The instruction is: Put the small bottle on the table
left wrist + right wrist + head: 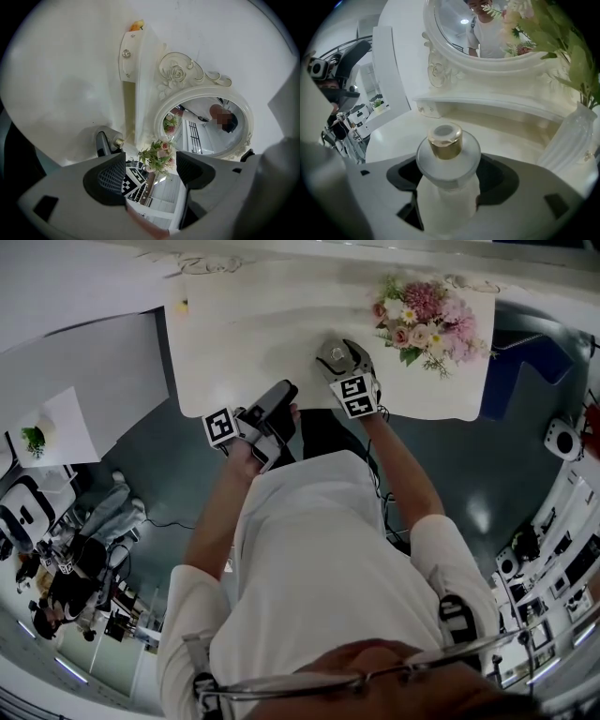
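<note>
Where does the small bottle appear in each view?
Head view: small bottle upper middle, left of the flowers.
Left gripper view: left of centre, gold cap showing.
Right gripper view: low centre, held in the right tongs.
Shared landmark: the flowers, in all three.
</note>
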